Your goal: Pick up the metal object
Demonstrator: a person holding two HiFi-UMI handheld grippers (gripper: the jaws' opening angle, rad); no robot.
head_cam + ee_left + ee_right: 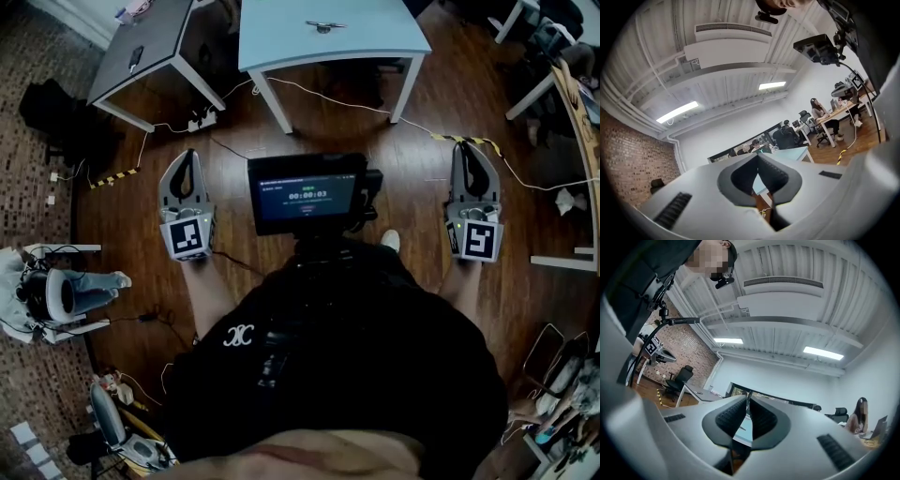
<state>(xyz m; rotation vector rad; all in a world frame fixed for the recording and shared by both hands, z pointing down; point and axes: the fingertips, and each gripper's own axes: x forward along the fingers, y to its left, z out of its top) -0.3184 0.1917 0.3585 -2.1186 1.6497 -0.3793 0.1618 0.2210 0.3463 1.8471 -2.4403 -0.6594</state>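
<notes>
Quick count: two grippers, one metal object, two tables up front, one screen.

The left gripper (190,155) sits at about 9 o'clock from the chest-mounted screen (307,192), and the right gripper (466,147) at about 3. Both are held out over the wood floor (422,202). In the left gripper view the jaws are pressed together at the tips with nothing in them. The right jaws are as good as closed too, with just a hairline slit and nothing pinched.

The metal object (325,26) is dead ahead at 12 o'clock. It's lying on the light blue table (281,42), well apart from both grippers.

A grey table (164,33) stands at roughly 11 o'clock with one small dark flat thing (136,58) on it.

On the floor between the person and the blue table there's a white cable (356,105) running across, plus one power strip (200,119). There are also two yellow-black striped strips, one at 9 o'clock (114,176) and one just by the right gripper's tips (480,141).
</notes>
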